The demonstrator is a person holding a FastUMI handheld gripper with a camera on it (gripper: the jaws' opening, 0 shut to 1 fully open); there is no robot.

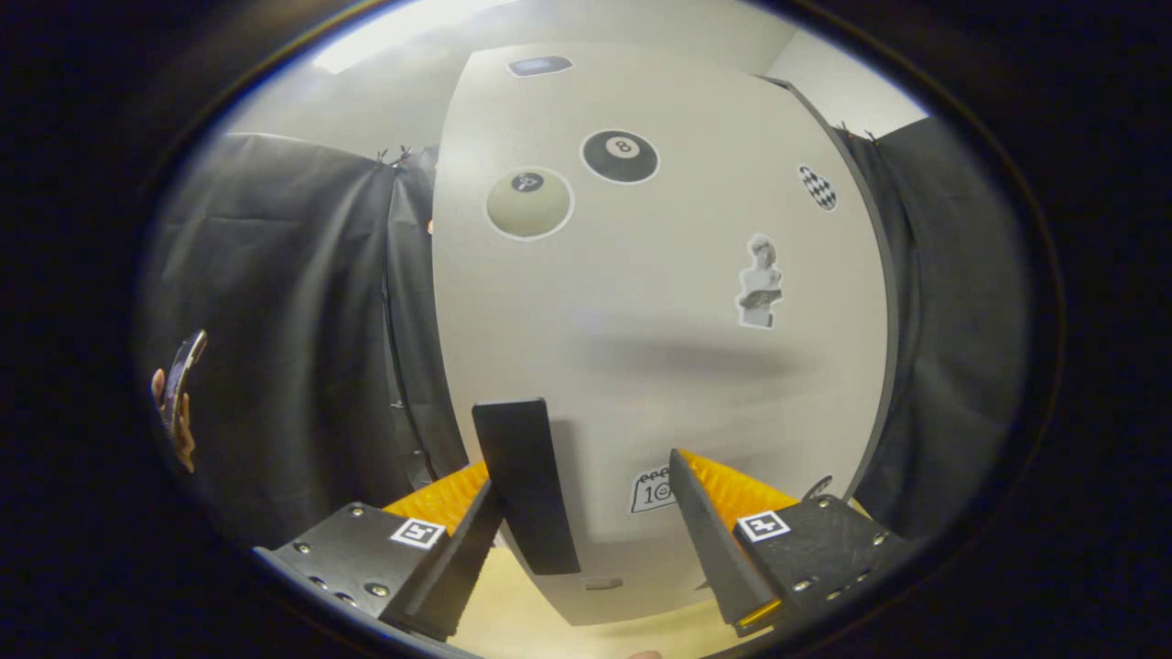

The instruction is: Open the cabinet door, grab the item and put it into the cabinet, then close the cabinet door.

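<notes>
In the lower centre of the frame, the gripper [586,513] stood wide open, holding nothing. The cabinet door [659,320] was shut just ahead; its upright black handle [526,480] lay beside the left finger [458,549], inside the gap.

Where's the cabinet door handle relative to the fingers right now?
In the gripper view, the black handle stands upright on the cabinet door, just inside the left finger of the open gripper.
</notes>
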